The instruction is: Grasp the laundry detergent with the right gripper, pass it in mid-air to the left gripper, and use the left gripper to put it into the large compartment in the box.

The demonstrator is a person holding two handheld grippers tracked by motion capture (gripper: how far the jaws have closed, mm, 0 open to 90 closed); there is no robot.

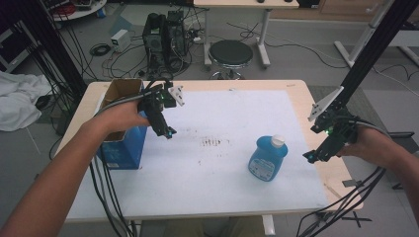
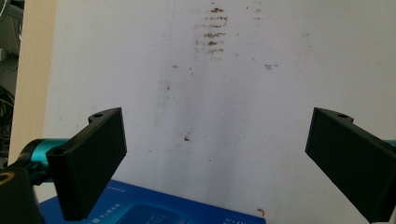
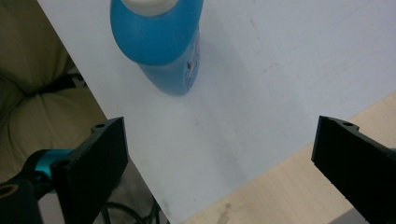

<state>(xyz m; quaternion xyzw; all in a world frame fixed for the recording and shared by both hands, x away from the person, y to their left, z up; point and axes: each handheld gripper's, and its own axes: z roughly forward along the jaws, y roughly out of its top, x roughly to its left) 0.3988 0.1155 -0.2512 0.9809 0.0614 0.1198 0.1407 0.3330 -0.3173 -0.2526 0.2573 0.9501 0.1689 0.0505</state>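
Note:
A blue bottle with a white cap stands on the white sheet toward the right. My right gripper hovers open just right of it, over the table's right edge; in the right gripper view the bottle lies ahead, beyond the wide-apart jaws. A blue cardboard box with an open top stands at the table's left. Above its right side my left gripper is open and holds nothing. The left gripper view looks down on the box's blue face and the stained sheet.
Brown smudges mark the sheet's middle. The wooden table ends close behind the sheet. A black stool, a computer tower and floor cables lie beyond. A black frame post rises at the right.

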